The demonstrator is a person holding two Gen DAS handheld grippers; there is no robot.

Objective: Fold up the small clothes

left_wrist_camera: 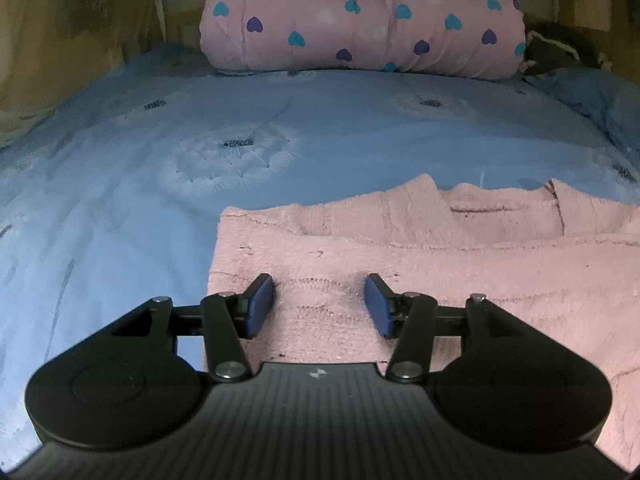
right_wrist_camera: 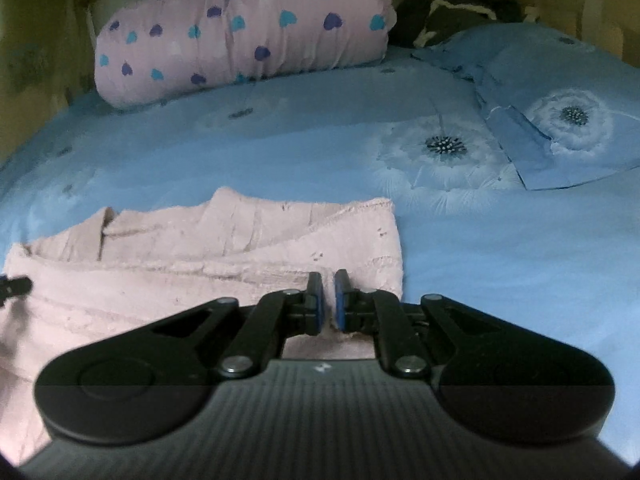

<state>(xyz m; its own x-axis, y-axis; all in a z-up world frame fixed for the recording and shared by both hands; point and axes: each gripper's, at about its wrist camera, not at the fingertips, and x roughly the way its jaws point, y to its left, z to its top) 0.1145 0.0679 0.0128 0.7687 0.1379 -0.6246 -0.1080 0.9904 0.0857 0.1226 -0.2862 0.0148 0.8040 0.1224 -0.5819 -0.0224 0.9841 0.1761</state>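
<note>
A pale pink knitted garment (left_wrist_camera: 420, 264) lies partly folded on the blue bed cover, its neckline toward the far side. My left gripper (left_wrist_camera: 320, 304) is open, its blue pads (left_wrist_camera: 262, 306) spread over the garment's left part, just above or resting on the knit. My right gripper (right_wrist_camera: 328, 300) is shut on the garment (right_wrist_camera: 180, 280) at its right near edge, a thin fold of pink fabric pinched between the pads. A tip of the left gripper shows at the left edge of the right wrist view (right_wrist_camera: 16, 286).
A blue bed cover (left_wrist_camera: 120, 200) with dandelion prints spans both views. A pink rolled quilt (left_wrist_camera: 360, 20) with heart prints lies at the head of the bed. A blue pillow (right_wrist_camera: 560, 120) lies at the right, dark items (right_wrist_camera: 448, 12) behind it.
</note>
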